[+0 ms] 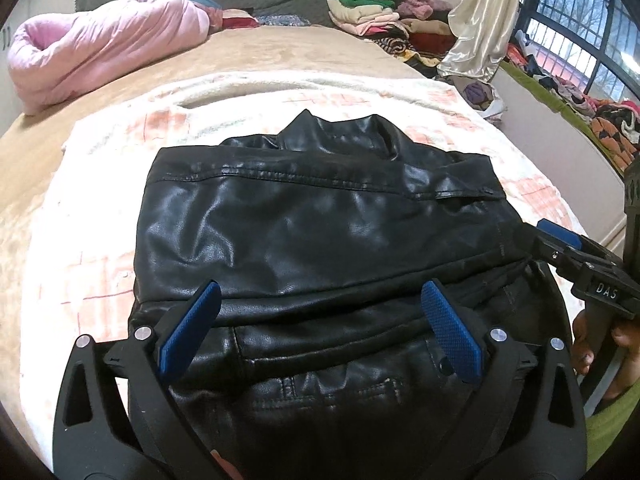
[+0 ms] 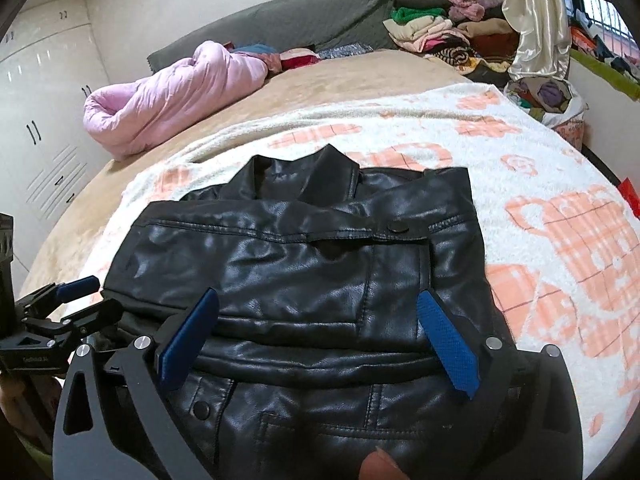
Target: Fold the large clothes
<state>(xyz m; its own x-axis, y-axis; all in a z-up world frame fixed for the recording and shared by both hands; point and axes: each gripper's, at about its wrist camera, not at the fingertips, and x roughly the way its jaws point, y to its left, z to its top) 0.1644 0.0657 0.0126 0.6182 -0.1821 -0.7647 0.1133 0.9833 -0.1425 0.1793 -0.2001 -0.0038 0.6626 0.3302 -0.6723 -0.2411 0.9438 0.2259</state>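
Note:
A black leather jacket [image 1: 312, 224] lies folded on a white and orange blanket [image 1: 132, 128] on the bed, collar at the far end. It also shows in the right wrist view [image 2: 304, 264]. My left gripper [image 1: 320, 296] is open above the jacket's near folded edge, blue pads wide apart, holding nothing. My right gripper [image 2: 318, 304] is open over the same near edge, empty. The right gripper shows at the right edge of the left view [image 1: 560, 240]; the left gripper shows at the left edge of the right view [image 2: 76, 292].
A pink quilt [image 1: 100, 44] is bundled at the far left of the bed. Stacks of folded clothes [image 1: 380, 12] lie at the far right by a cream curtain [image 1: 480, 24]. White cupboards [image 2: 44, 120] stand left of the bed. A window with a clothes-strewn ledge [image 1: 580, 92] is at right.

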